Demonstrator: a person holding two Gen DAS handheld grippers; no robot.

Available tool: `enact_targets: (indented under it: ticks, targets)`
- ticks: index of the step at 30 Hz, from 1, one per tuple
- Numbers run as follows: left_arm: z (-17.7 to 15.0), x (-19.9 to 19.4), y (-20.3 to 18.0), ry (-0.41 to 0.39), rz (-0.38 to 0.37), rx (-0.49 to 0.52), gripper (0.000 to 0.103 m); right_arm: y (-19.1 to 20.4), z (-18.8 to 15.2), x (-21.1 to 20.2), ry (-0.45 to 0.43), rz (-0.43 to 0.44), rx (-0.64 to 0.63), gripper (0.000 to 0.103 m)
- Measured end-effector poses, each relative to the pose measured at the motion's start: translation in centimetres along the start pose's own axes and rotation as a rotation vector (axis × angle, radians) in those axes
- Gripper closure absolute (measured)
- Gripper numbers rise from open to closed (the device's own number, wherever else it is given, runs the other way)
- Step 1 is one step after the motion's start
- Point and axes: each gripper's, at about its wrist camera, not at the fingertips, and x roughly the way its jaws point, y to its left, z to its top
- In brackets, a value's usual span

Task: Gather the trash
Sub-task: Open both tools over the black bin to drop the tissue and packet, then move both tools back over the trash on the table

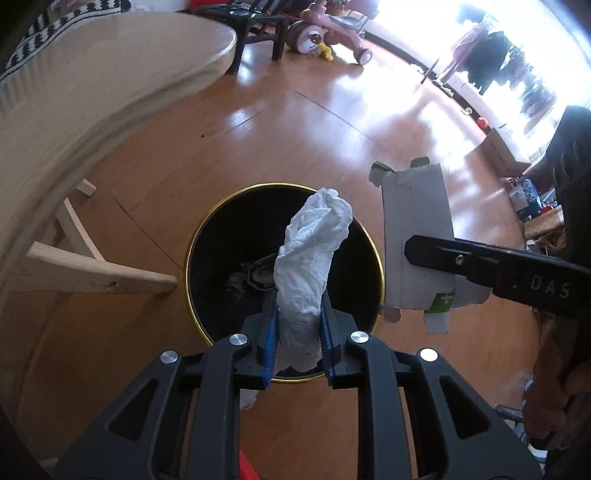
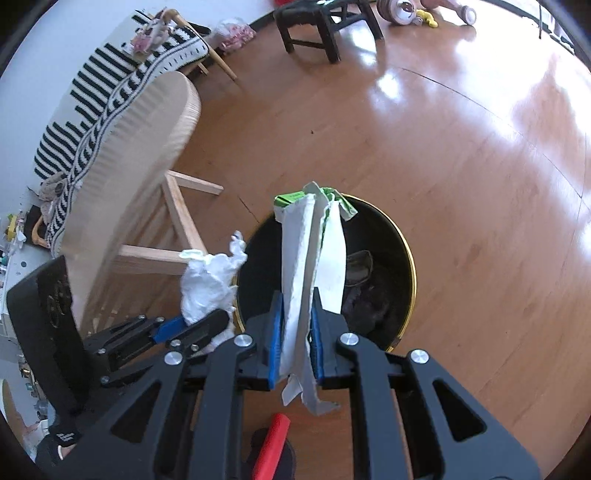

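My left gripper (image 1: pixel 297 325) is shut on a crumpled white tissue (image 1: pixel 314 254) and holds it above a black trash bin with a gold rim (image 1: pixel 207 229) on the wood floor. My right gripper (image 2: pixel 297 332) is shut on a flattened white and green carton (image 2: pixel 314 251), also over the bin (image 2: pixel 402 240). In the left wrist view the carton (image 1: pixel 415 221) hangs at the bin's right edge in the right gripper (image 1: pixel 436 254). In the right wrist view the tissue (image 2: pixel 207 284) and left gripper (image 2: pixel 184 325) sit left of the bin. Dark trash lies inside the bin.
A pale wooden table (image 1: pixel 92 92) with wooden legs (image 1: pixel 99 273) stands left of the bin. A dark stool (image 2: pixel 314 29) and a toy ride-on (image 1: pixel 332 33) stand farther off. A red object (image 2: pixel 269 446) lies below my right gripper.
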Motion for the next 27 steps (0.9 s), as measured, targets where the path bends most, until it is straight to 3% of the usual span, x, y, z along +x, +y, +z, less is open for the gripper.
enact_targets:
  ticks: [4,8,9,10,11,12,13,21,25,27]
  targets:
    - [0.3,0.3,-0.2,-0.004,-0.009,-0.011,0.084,-0.2,0.1,1.5,0.015,-0.006,0.008,0.089]
    - [0.7,1.0,-0.8,0.000,-0.013,0.008,0.082,-0.3,0.3,2.1,0.015,-0.013,0.011,0.082]
    - [0.8,1.1,-0.9,0.002,-0.014,0.008,0.080,-0.3,0.4,2.1,0.011,-0.014,0.017,0.072]
    - [0.7,1.1,-0.9,0.007,-0.014,0.007,0.068,-0.3,0.4,2.0,0.007,-0.016,0.023,0.067]
    - [0.6,1.1,-0.9,0.007,-0.017,0.004,0.055,-0.4,0.6,1.9,0.003,-0.014,0.027,0.053]
    - [0.6,1.0,-0.9,0.001,-0.021,-0.003,0.050,-0.4,0.7,1.7,-0.004,-0.007,0.029,0.040]
    - [0.6,1.0,-0.9,-0.004,-0.023,-0.007,0.043,-0.4,0.8,1.4,-0.014,-0.008,0.028,0.038]
    - [0.6,0.3,-0.8,-0.022,-0.020,-0.017,0.032,-0.8,0.8,-0.1,-0.035,-0.008,0.047,0.034]
    - [0.3,-1.5,-0.9,-0.050,-0.019,-0.024,0.019,-0.3,0.7,-1.6,-0.055,-0.019,0.036,0.029]
    - [0.1,-3.0,-0.7,-0.073,-0.028,-0.029,0.017,0.5,0.8,-2.5,-0.070,-0.025,0.017,0.026]
